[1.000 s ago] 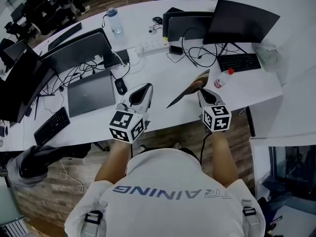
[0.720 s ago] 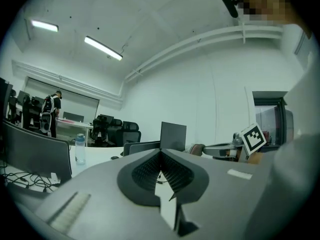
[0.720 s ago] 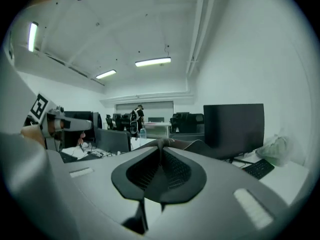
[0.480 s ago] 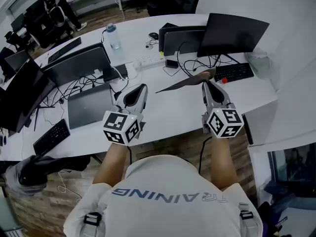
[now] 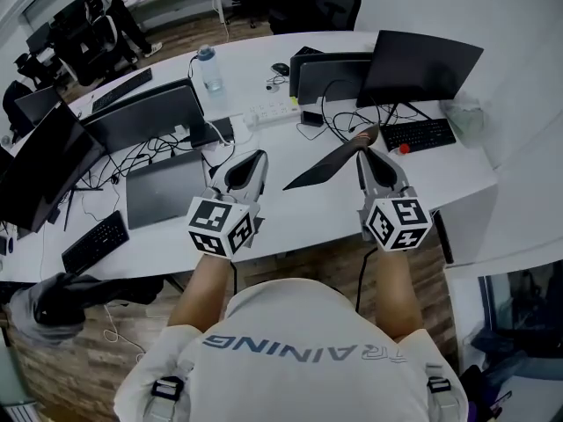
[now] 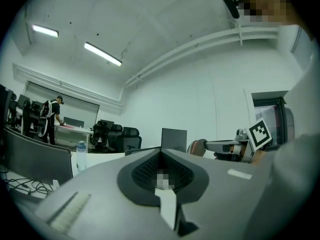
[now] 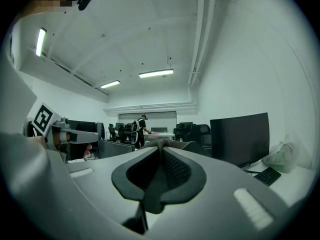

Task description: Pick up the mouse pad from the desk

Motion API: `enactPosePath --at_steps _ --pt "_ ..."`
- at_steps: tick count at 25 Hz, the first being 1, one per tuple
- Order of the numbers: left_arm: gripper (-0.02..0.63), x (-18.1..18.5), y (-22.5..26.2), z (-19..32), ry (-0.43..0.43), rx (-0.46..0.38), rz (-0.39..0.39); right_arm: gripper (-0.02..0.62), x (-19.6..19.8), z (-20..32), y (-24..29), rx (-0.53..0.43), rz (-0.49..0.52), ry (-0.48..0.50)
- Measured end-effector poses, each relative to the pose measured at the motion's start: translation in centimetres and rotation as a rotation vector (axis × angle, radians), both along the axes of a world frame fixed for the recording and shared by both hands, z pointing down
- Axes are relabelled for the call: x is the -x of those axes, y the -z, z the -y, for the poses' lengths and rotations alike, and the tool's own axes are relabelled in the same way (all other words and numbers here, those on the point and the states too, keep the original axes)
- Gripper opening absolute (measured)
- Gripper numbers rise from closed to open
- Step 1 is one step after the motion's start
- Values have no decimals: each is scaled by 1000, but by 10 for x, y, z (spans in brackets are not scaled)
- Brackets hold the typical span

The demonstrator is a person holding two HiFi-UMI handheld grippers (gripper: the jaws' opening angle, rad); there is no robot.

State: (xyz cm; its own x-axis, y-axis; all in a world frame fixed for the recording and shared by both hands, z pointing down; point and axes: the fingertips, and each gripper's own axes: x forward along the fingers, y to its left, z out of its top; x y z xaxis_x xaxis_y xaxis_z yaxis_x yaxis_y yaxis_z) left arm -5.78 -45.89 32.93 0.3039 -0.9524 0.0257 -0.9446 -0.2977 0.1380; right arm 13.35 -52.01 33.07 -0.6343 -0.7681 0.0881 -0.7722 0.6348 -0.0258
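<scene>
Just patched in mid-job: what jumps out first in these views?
The dark mouse pad catches the eye first: it hangs in the air above the white desk, pinched at one end by the right gripper. Beside it, the left gripper is shut and empty. Monitors and cables crowd the desk's far side.

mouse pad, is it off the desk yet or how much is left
Done: the mouse pad looks lifted off the white desk, hanging tilted above it. In hand: the right gripper is clamped on one end of it, the thin dark edge sitting between its closed jaws in the right gripper view. The left gripper is shut and empty alongside. Left: apparently nothing beyond keeping hold.
</scene>
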Motion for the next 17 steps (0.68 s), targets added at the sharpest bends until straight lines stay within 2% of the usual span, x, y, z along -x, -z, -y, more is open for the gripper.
enactPosePath --at_steps 17 --pt "2 3 -23 -9 25 51 -18 41 -2 -13 -20 25 -44 20"
